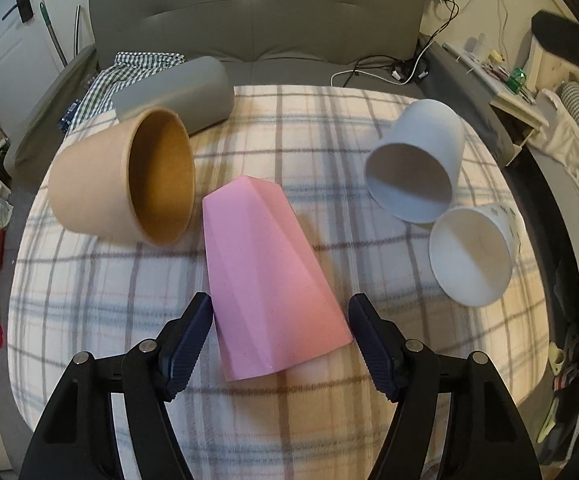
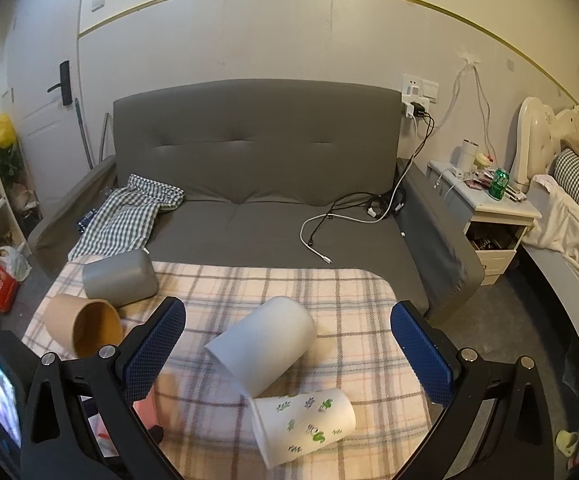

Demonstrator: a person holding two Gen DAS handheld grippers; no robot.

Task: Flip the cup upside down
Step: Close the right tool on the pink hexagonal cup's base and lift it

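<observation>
Several cups lie on their sides on a plaid-covered table point(image 1: 89, 300). A pink faceted cup point(image 1: 265, 280) lies with its base pointing away. My left gripper point(image 1: 281, 340) is open, its fingers on either side of the pink cup's wide end, not clamped. A tan cup point(image 1: 125, 178) lies to the left, a pale blue cup point(image 1: 417, 164) and a white cup point(image 1: 473, 254) to the right. My right gripper point(image 2: 289, 352) is open above the pale blue cup point(image 2: 265, 344) and the white flower-printed cup point(image 2: 305, 424). The tan cup point(image 2: 81, 330) shows at left.
A grey cushion point(image 1: 177, 92) lies at the table's far left edge, also seen in the right wrist view point(image 2: 119, 282). A grey sofa point(image 2: 257, 184) with a checked cloth point(image 2: 125, 216) and cables point(image 2: 353, 216) stands behind. A nightstand point(image 2: 485, 208) and bed are at right.
</observation>
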